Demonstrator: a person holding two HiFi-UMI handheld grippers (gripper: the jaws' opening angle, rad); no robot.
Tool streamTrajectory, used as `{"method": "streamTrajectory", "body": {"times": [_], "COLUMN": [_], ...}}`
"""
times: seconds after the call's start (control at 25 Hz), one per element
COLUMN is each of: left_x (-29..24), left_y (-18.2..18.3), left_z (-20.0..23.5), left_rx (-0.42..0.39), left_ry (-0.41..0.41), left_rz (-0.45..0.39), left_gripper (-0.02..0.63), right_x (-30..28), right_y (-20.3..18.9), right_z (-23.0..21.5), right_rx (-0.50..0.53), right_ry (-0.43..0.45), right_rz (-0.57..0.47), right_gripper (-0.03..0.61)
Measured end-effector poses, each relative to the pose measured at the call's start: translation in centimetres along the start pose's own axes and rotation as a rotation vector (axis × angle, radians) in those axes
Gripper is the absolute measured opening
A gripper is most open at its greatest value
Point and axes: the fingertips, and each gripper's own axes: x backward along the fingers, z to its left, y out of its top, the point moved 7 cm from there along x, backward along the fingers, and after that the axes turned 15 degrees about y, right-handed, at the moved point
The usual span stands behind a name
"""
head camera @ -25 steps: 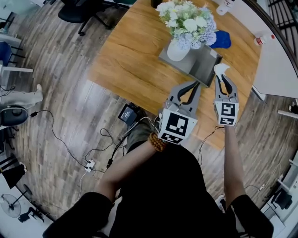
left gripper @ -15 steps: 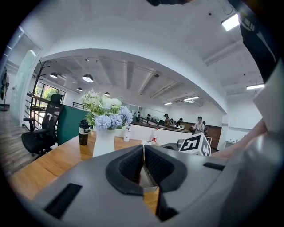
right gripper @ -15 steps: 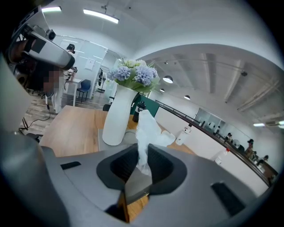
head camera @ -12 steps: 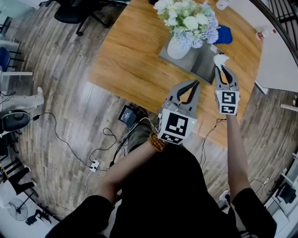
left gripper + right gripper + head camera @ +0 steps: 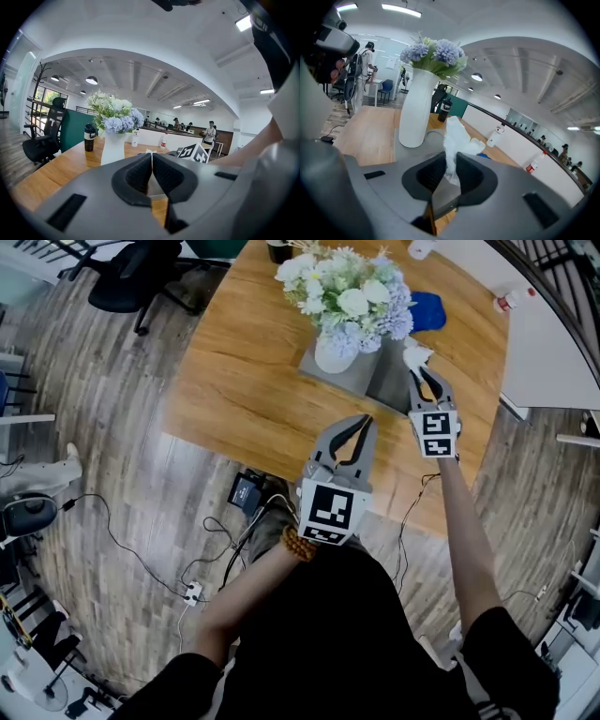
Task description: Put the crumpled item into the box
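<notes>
Right tongs (image 5: 419, 371): clenched on the crumpled white tissue (image 5: 415, 355). They pinch the wad low down, so most of it stands clear past the tips. That hold likely lets it fall free once the tongs are released.
Tissue position: in the air at the far right part of the grey box (image 5: 380, 381), just beside the white vase (image 5: 335, 352). I cannot tell whether it touches the box yet.
Left tongs (image 5: 361, 423): pressed together with nothing between them. They sit back toward the near edge of the tabletop (image 5: 244, 381), apart from the box, probably parked out of the working hand's way.
Box layout: low and grey. The vase of flowers (image 5: 342, 292) takes up its left part, so the free room is on the right, which fits an approach from that side.
Step, as judged: delivery under way, tissue not yet let go.
Next move needs: tips lowered over bare box floor before the tongs part.
Risk: the vase stands close, and a nudge could tip it. The light tissue may cling to a pad.
</notes>
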Motion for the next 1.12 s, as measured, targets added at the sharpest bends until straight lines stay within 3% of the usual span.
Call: {"method": "streamTrajectory", "body": {"times": [0.56,1.12], "left_x": [0.6,-0.6], "left_y": [-0.2,-0.5], "left_z": [2.2,3.7], "left_rx": [-0.065,-0.083], "left_ry": [0.001,-0.018], "left_rz": [0.020,0.028], "left_gripper": [0.026,0.026], "right_x": [-6.6,-10.7], "right_y": [-6.2,-8.7], "right_z": [-2.7,-2.7], "right_rx": [-0.109,-0.175], "right_ry": [0.015,0.067], "right_rz": [0.189,0.334], "right_gripper": [0.080,0.103]}}
